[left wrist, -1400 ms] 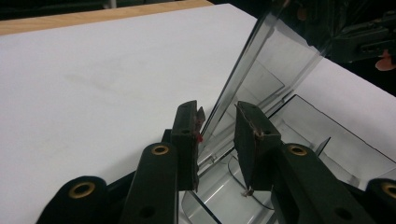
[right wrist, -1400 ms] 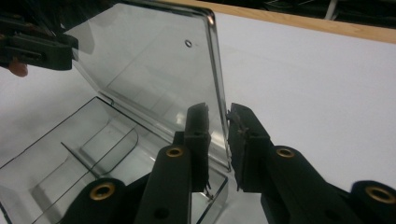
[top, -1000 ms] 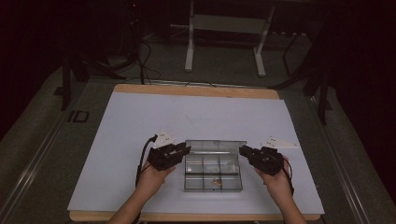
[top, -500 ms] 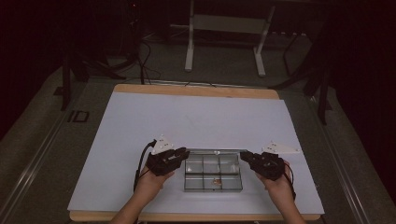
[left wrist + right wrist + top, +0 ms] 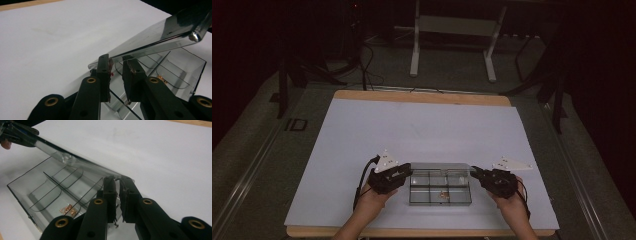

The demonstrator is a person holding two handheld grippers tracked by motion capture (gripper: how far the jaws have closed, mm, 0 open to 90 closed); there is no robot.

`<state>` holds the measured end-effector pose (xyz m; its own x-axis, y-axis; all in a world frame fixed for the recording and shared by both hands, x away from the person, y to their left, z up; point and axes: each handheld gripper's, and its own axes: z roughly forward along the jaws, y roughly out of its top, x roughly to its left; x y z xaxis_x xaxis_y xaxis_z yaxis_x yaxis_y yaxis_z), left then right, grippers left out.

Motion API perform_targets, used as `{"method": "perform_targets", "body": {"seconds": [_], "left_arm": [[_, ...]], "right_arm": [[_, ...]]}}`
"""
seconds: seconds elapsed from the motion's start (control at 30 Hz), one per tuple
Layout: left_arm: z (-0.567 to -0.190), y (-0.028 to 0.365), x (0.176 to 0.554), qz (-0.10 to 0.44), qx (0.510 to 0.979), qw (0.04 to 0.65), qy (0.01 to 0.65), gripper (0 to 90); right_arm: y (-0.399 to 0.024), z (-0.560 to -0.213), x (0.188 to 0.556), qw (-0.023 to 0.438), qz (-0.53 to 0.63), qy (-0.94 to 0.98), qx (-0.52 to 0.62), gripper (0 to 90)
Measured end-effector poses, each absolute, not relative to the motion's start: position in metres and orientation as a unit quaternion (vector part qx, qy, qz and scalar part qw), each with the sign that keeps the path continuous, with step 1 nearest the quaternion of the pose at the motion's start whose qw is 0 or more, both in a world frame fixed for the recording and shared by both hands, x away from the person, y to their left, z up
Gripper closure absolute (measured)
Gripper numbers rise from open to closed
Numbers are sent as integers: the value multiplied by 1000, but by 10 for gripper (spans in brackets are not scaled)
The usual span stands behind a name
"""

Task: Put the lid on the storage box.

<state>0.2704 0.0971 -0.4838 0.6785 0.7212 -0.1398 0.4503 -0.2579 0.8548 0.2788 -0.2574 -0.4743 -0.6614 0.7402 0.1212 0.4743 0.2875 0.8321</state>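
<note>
A clear plastic box (image 5: 439,189) with several compartments sits on the white table near the front edge. Its clear lid (image 5: 439,166) is hinged at the far side and stands part-way up. My left gripper (image 5: 408,173) pinches the lid's left corner, and in the left gripper view the jaws (image 5: 116,62) are shut on the lid's edge (image 5: 160,35). My right gripper (image 5: 474,173) pinches the right corner, where its jaws (image 5: 117,181) close on the lid (image 5: 75,162). Small copper-coloured bits (image 5: 68,209) lie in one near compartment.
The white table top (image 5: 422,130) stretches wide beyond the box, with a wooden rim (image 5: 422,96) at the far edge. Past the table stand a metal frame's legs (image 5: 414,50) and cables (image 5: 367,65) on a dark floor.
Both hands and grippers have drawn a little toward the table's front edge. The lid's raised edge has come down with them, so it stands lower than a second ago.
</note>
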Motion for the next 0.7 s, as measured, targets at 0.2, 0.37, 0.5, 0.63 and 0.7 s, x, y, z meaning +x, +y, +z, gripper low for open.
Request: {"method": "perform_targets", "body": {"seconds": [0.2,0.37,0.5,0.63,0.7], "left_arm": [[-487,98,268,138,779,481,377,781],[-490,99,266,138,784,476,373,789],[-492,99,265,133,789,472,371,786],[-493,100,265,130,790,471,370,785],[-494,99,264,128,792,469,369,769]], "right_arm": [[-259,-477,278,143,454,790,386,858],[-261,-482,277,133,455,791,386,859],[-260,-483,278,130,455,791,387,804],[-259,-486,276,130,457,791,385,783],[-261,-488,276,127,455,791,389,775]]}}
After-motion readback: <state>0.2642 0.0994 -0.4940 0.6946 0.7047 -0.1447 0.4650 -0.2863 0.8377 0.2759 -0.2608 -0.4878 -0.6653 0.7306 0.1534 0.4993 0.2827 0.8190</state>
